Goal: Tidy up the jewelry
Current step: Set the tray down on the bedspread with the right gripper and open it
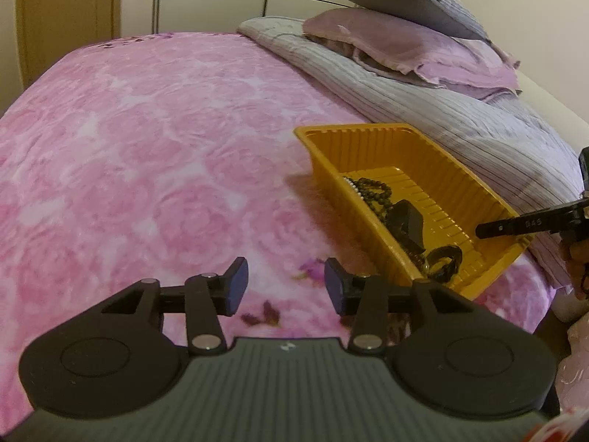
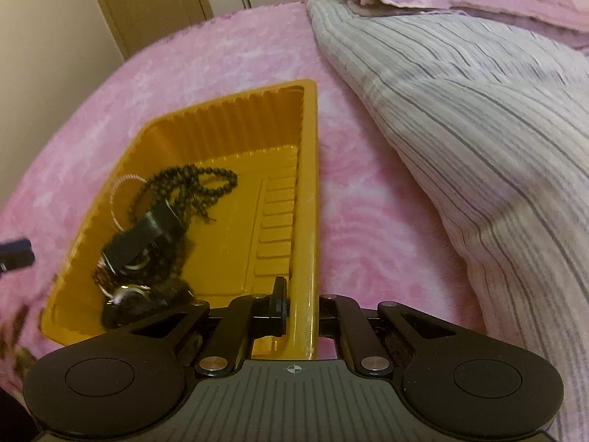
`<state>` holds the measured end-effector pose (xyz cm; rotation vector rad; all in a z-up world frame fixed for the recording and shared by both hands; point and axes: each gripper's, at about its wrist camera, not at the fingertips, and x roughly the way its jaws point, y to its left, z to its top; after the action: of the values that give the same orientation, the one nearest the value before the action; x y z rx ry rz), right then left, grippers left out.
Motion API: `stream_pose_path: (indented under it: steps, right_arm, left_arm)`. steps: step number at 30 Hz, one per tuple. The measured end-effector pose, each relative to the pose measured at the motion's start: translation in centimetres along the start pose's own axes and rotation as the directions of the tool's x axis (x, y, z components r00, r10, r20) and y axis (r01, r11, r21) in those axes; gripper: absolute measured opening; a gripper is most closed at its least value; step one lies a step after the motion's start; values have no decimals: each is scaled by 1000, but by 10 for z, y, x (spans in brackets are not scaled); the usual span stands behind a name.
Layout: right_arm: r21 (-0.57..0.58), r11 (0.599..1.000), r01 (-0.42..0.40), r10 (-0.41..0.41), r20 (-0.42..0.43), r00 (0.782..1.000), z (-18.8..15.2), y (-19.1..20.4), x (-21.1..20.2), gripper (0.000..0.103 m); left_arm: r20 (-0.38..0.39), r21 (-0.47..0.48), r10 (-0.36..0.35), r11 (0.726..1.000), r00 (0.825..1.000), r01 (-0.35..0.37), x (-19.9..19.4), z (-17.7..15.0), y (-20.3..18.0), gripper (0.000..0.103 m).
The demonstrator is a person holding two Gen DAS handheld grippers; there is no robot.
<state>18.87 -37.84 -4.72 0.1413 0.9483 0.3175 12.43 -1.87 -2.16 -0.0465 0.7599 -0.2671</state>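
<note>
Blanket (image 1: 147,147) lies open; tray (image 1: 368,136) crowds striped quilt (image 1: 478,129).

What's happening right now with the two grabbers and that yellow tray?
Left gripper open, empty, over the pink blanket. Right gripper shut on the yellow tray wall. Bead necklace and other jewelry inside. Nothing in the way.

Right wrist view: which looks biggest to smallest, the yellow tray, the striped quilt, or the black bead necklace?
1. Striped quilt, though nearness may inflate it.
2. Yellow tray.
3. Black bead necklace, clearly smallest, lying inside the tray.

tray (image 2: 307,184) on blanket (image 1: 147,147) | beads (image 2: 191,184) in tray | pillows (image 1: 405,37) behind tray
</note>
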Motion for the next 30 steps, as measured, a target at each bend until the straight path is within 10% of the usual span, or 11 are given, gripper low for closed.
stream_pose_path:
  steps: [5,9,20,30]
  right_arm:
    - [29,999,-34,33,25,999,-3,-3,-11,8]
    - [79,996,-43,37,66,997,-7,-10,-21,62]
    - [129,990,65,-85,158,984,-27,34,-77,65]
    - [17,999,40,-41,53,998,-65,122,-71,69]
  left_arm:
    - [9,-29,32,999,999,-31,-14,-10,6,61]
    - [8,-62,50,997,999,-49,-27,-18,13,67]
    - [-9,-134,119,984,993,-119,-57,-37,18,99]
    - [-54,-214,146,965,988,-154,-74,-54,8,103]
